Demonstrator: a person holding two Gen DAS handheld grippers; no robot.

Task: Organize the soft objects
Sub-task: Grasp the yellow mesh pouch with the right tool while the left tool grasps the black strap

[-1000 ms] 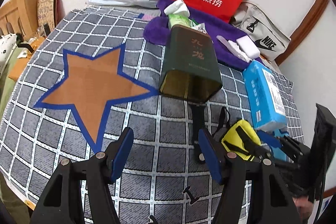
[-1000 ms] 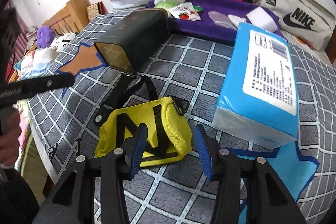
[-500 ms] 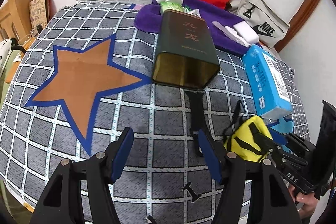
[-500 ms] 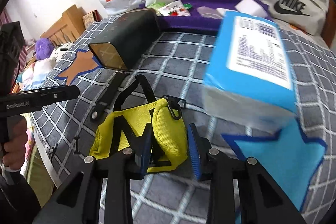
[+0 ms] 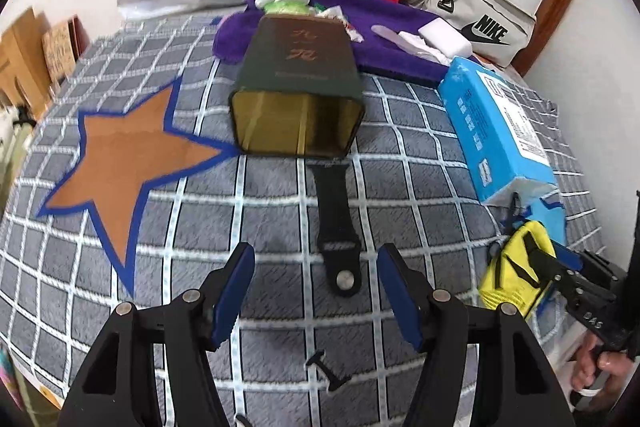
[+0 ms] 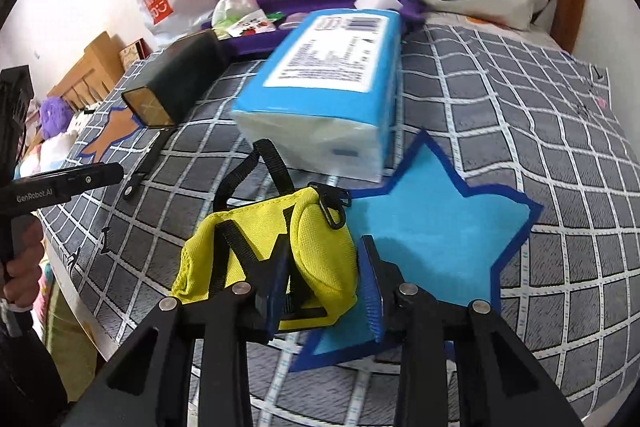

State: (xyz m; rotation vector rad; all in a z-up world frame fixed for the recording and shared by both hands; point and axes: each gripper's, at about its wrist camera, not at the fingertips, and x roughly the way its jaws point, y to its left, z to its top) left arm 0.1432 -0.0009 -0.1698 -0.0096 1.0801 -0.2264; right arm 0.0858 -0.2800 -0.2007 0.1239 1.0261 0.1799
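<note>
- Right now the right gripper [image 6: 326, 285] holds the yellow pouch [image 6: 280, 267]: its blue pads have just been closing, and in the right wrist view they pinch the pouch's padded end between them.
- From that gripper the blue star patch [image 6: 436, 247] lies at about one o'clock, just beside and partly under the pouch, so I judge only a short carry is left if that patch is the goal.
- At twelve o'clock the blue tissue pack [image 6: 332, 95] sits close, its near end at the star's upper edge; the pouch's black strap [image 6: 264, 171] loops up toward it.
- Over on the other side, the left gripper [image 5: 316, 287] stands half open with nothing between its pads, above the grey checked blanket [image 5: 200, 227].
- Ahead of it at twelve o'clock lies a black band [image 5: 336, 223], long axis pointing away toward the dark green tin [image 5: 298, 95]; the left hand is the nearer one to it.
- Seen from the left wrist, the pouch hangs far off at three o'clock.
</note>
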